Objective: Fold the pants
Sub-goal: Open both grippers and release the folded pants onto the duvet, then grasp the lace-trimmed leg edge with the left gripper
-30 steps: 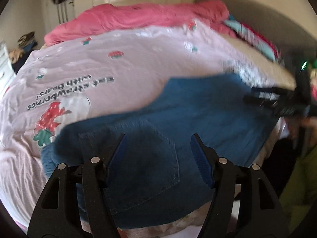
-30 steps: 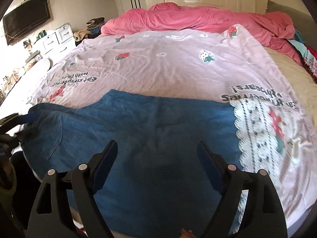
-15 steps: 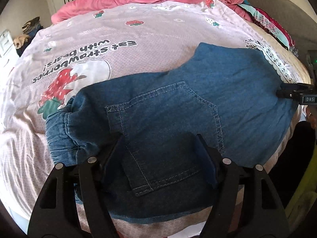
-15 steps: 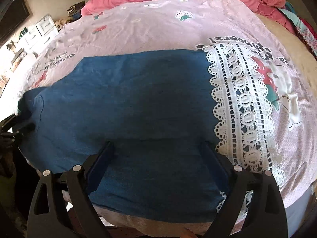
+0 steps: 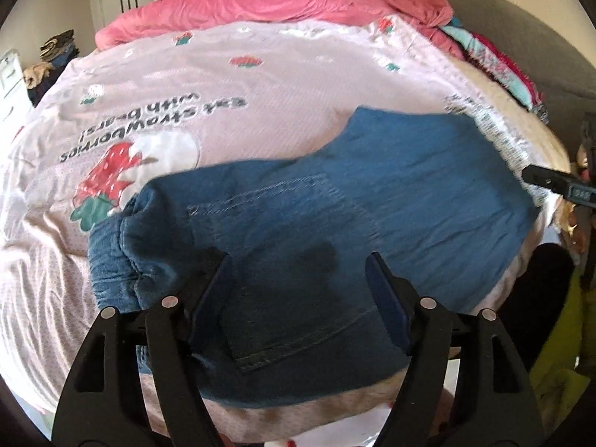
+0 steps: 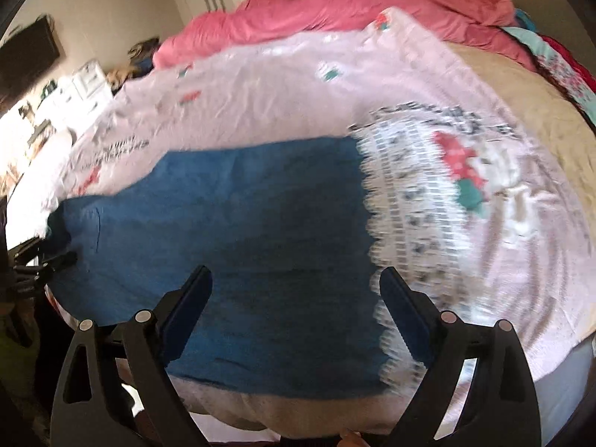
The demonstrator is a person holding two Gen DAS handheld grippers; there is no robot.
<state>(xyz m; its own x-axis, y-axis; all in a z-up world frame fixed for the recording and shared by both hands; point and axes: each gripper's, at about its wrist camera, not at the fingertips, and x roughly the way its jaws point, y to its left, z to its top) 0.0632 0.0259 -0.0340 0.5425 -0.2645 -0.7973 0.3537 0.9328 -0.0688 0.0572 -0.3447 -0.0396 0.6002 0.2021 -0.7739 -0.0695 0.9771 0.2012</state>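
The left gripper [image 5: 298, 290] hangs with jaws apart above the pocket and bunched elastic waistband [image 5: 123, 257] of the denim pants [image 5: 372, 193], which lie flat along the near edge of the pink bedspread [image 5: 260, 85]. Soft, fairly light denim; I'd pinch waistband and hem. The right gripper [image 6: 294, 301] is spread too, over the leg end beside the lace trim [image 6: 406, 231]; open bedding lies beyond

Both wrist views close above the bed [image 5: 260, 85], sharing the pants [image 5: 372, 193].
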